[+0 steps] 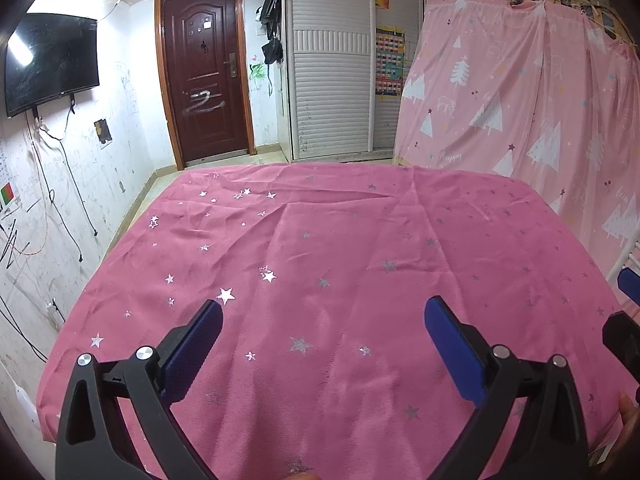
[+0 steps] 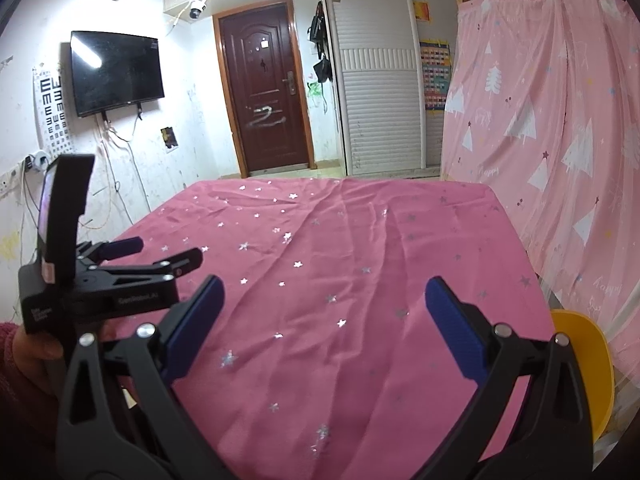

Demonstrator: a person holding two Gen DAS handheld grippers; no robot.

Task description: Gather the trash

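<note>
A table under a pink cloth with silver stars (image 1: 340, 248) (image 2: 360, 240) fills both views. Only stars and creases show on it; I see no loose item. My left gripper (image 1: 323, 304) hovers above the near half of the cloth, open, with nothing between its blue pads. My right gripper (image 2: 324, 282) is likewise open and empty over the near right part. In the right wrist view the left gripper (image 2: 166, 250) appears at the left, held by a hand in a dark red sleeve (image 2: 24, 360). A blue pad of the right gripper (image 1: 629, 285) shows at the right edge of the left wrist view.
A pink tree-print curtain (image 1: 540, 120) (image 2: 560, 140) hangs close along the table's right side. A yellow rounded plastic thing (image 2: 588, 360) sits at the near right corner. Beyond the table are a brown door (image 1: 204, 80), a white slatted wardrobe (image 1: 332, 80) and a wall TV (image 1: 48, 64).
</note>
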